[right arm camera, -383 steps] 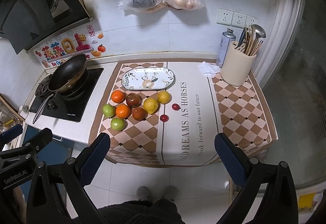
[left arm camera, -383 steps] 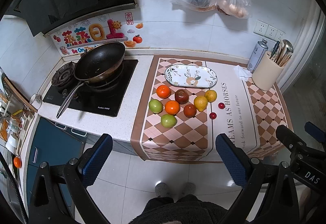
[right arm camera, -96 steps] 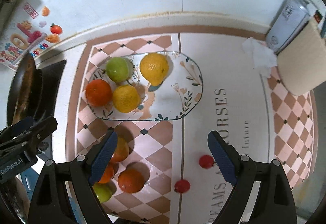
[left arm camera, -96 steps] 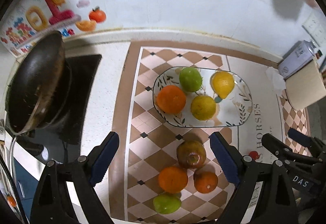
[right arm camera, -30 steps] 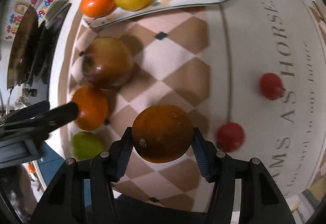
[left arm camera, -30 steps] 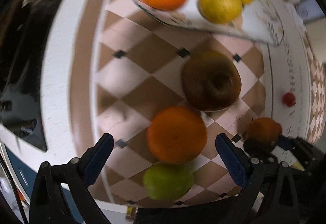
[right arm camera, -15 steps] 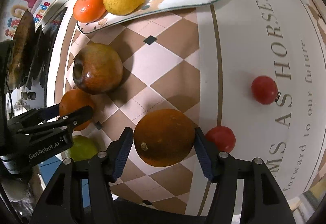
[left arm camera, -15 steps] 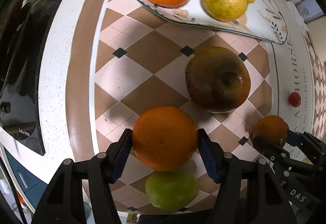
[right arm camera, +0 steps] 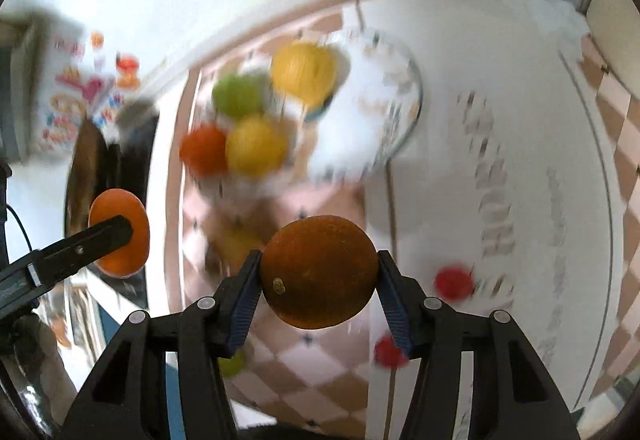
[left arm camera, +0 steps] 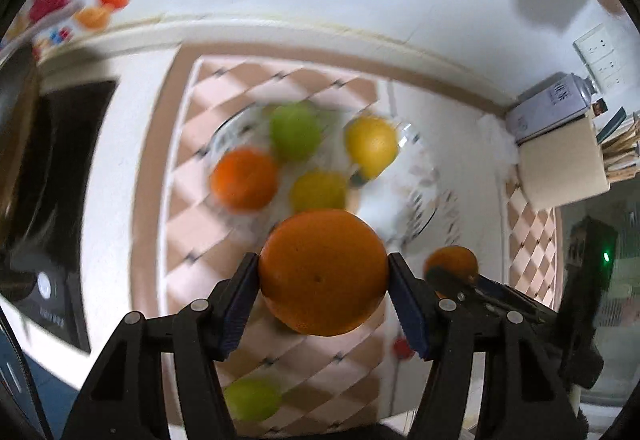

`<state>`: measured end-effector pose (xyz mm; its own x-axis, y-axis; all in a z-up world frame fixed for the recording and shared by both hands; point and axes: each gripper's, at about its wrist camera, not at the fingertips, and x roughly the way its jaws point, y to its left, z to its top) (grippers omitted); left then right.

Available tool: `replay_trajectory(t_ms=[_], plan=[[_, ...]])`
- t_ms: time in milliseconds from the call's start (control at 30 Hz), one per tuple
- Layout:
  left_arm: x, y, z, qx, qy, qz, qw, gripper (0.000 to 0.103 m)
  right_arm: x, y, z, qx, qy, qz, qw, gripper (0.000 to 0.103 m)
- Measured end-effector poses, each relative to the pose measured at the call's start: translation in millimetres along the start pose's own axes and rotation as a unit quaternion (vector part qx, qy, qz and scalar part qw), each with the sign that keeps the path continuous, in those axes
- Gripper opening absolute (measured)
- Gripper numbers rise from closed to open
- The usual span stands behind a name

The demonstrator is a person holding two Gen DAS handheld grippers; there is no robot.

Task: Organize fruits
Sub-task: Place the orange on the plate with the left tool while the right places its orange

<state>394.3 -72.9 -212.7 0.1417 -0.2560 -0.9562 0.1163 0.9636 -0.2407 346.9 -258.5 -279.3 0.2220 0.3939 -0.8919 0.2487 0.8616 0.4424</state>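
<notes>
My left gripper (left arm camera: pixel 322 298) is shut on a bright orange (left arm camera: pixel 323 272) and holds it above the checked mat, in front of the oval plate (left arm camera: pixel 416 192). The plate holds an orange (left arm camera: pixel 244 178), a green apple (left arm camera: pixel 294 132) and two yellow fruits (left arm camera: pixel 372 146). My right gripper (right arm camera: pixel 318 292) is shut on a darker orange (right arm camera: pixel 319 276), also lifted off the mat; the plate (right arm camera: pixel 396 112) lies ahead of it. A green apple (left arm camera: pixel 252 398) lies on the mat near the front edge. Both views are blurred.
Two small red fruits (right arm camera: pixel 454 282) lie on the white part of the mat. A pan on the stove (right arm camera: pixel 86 168) is at the left. A beige utensil holder (left arm camera: pixel 568 168) and a spray can (left arm camera: pixel 552 108) stand at the back right.
Both grippers have lifted their oranges off the mat and risen, swinging up toward the plate. The dark apple has dropped out of clear sight below them.
</notes>
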Motion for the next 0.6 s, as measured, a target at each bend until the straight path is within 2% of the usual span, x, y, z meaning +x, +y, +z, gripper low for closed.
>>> replay_trajectory(t_ms=[67, 167, 267, 400, 600], plan=[[12.7, -6.7, 12.3, -0.005, 0.010, -0.009, 0.9999, 0.061, 2.7, -13.1, 27.4, 0.024, -0.001, 0.015, 1.000, 0.058], [51.0, -18.9, 22.6, -0.037, 0.053, -0.045, 0.9969, 0.061, 15.2, -32.5, 69.7, 0.058, 0.009, 0.038, 0.998, 0.058], [78.8, -20.8, 28.5, -0.060, 0.078, -0.058, 0.9934, 0.061, 32.4, -39.6, 100.7, 0.069, 0.025, 0.042, 0.996, 0.058], [101.2, -28.2, 33.9, -0.074, 0.098, -0.057, 0.9908, 0.061, 51.3, -37.6, 120.0, 0.059, 0.045, 0.032, 0.997, 0.058], [120.9, -32.7, 37.8, -0.078, 0.117, -0.035, 0.9895, 0.062, 68.8, -39.8, 127.8, 0.046, 0.067, 0.023, 0.996, 0.059]])
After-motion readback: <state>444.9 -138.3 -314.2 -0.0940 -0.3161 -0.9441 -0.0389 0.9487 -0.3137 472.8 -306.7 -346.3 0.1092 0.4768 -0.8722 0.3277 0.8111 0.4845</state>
